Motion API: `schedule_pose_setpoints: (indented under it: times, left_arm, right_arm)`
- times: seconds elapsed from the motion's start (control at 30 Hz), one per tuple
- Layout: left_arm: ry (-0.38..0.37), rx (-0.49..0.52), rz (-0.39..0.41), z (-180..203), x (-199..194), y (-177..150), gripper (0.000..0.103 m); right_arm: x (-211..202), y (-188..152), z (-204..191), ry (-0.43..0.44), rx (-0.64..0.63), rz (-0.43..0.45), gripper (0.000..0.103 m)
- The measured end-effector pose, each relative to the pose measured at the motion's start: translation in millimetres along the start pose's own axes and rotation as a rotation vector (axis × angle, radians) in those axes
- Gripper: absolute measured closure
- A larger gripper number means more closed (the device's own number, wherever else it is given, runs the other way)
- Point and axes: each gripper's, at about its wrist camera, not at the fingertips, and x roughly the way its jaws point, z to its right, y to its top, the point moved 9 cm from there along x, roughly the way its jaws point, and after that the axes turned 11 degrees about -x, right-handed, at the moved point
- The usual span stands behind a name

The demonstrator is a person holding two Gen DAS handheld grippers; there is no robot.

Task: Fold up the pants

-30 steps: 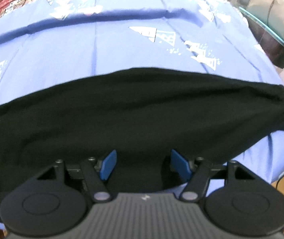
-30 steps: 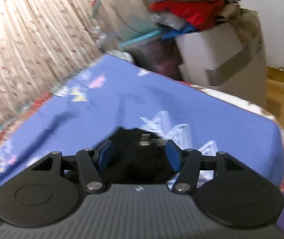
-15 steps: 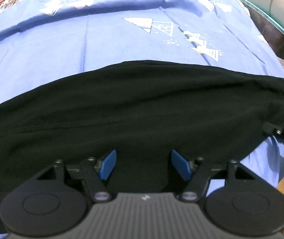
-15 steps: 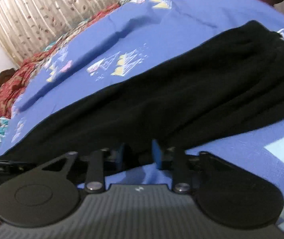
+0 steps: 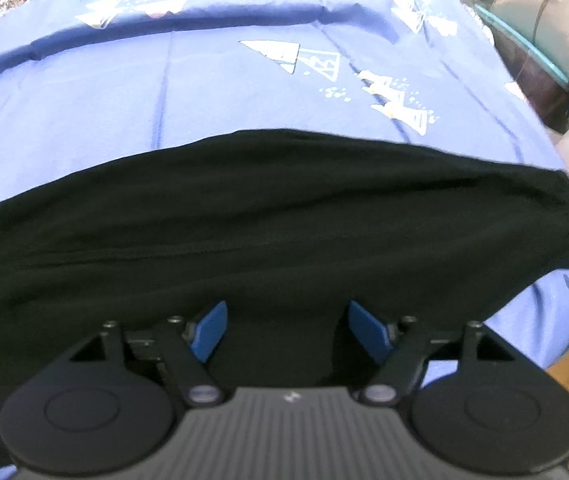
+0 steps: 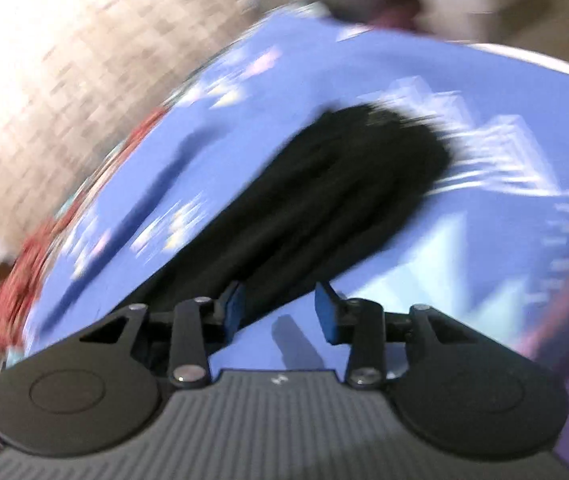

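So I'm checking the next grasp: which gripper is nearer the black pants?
Left. The left gripper hangs open directly over the black pants; the right gripper, open, sits at their edge.

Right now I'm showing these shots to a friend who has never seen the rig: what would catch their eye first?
The black pants, a long dark band across the blue patterned sheet. Next, the left gripper, open low over the pants, its blue pads spread wide. The right wrist view is heavily blurred, but the right gripper shows open at the pants' near edge.
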Motion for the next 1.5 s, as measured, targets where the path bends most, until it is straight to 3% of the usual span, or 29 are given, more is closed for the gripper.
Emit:
schedule_pose_setpoints:
  times: [0.07,0.23,0.43,0.47,0.5,0.53,0.57,0.73,0.9,1.1,1.2,1.27,1.37,1.4,1.43,1.5]
  left_arm:
    - [-0.038,-0.005,0.005,7,-4,2,0.033]
    - [-0.073,-0.002,-0.024,23,5,4,0.036]
    - [0.02,0.014,-0.028,23,33,6,0.042]
    - [0.04,0.031,-0.021,24,35,7,0.043]
    - [0.054,0.035,-0.021,26,36,8,0.043]
    - [0.056,0.027,-0.023,26,35,9,0.043]
    - [0.048,0.016,-0.024,25,32,9,0.045]
    - [-0.082,-0.069,-0.008,18,5,15,0.045]
    - [-0.153,-0.157,0.014,1,-15,21,0.045]
    - [-0.2,-0.208,-0.002,-10,-17,21,0.043]
    - [-0.214,-0.225,-0.042,-12,-9,18,0.043]
    - [-0.222,-0.224,-0.067,-8,-3,17,0.041]
    - [-0.246,-0.223,-0.088,3,4,23,0.027]
    - [-0.259,-0.226,-0.09,9,7,27,0.024]
    - [-0.273,-0.228,-0.094,13,9,29,0.023]
    - [-0.301,-0.234,-0.11,24,16,35,0.017]
  right_arm:
    - [-2,8,25,-0.023,0.098,0.041,0.049]
    - [21,25,43,-0.002,0.219,0.078,0.05]
    - [37,42,45,-0.033,0.238,0.104,0.049]
    - [31,42,46,-0.039,0.216,0.094,0.053]
    - [33,43,38,-0.035,0.188,0.074,0.074]
    - [35,44,34,-0.026,0.166,0.056,0.085]
    - [32,47,23,-0.019,0.131,0.061,0.087]
    - [11,55,-52,0.047,-0.153,0.098,0.088]
    - [10,22,-144,0.154,-0.457,0.073,0.089]
    - [44,-70,-221,0.288,-0.712,-0.112,0.089]
    - [68,-113,-228,0.266,-0.785,-0.221,0.088]
    - [73,-120,-224,0.248,-0.799,-0.228,0.088]
    - [70,-111,-221,0.261,-0.77,-0.237,0.086]
    - [70,-111,-225,0.264,-0.782,-0.242,0.08]
    - [64,-113,-227,0.284,-0.799,-0.246,0.072]
    - [45,-121,-238,0.343,-0.842,-0.226,0.04]
